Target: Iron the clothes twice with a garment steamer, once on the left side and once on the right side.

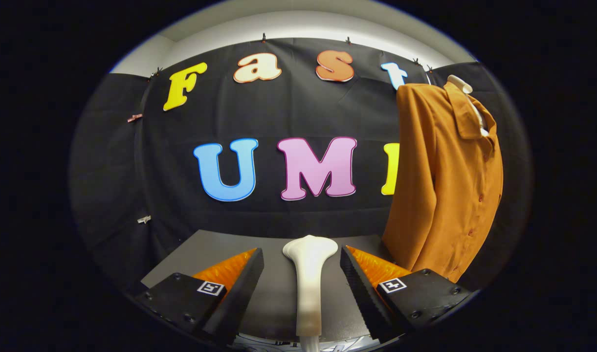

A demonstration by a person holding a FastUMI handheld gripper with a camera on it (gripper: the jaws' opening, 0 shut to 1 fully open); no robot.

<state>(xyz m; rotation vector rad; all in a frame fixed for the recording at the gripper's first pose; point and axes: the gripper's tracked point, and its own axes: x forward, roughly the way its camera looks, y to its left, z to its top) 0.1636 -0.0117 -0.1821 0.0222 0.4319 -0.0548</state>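
Note:
A white garment steamer (309, 283) lies on the grey table (215, 249), its handle running toward me and its wide head pointing away. It rests in the gap between my two fingers. My gripper (302, 266) is open, with the black finger pads standing apart from the steamer on both sides. An orange-brown button-up shirt (445, 181) hangs on a white hanger (462, 84) beyond and to the right of my right finger, its hem reaching down near the table.
The grey table's far edge meets the black cloth wall just beyond the steamer's head. Small clips (143, 219) pin the cloth at the left.

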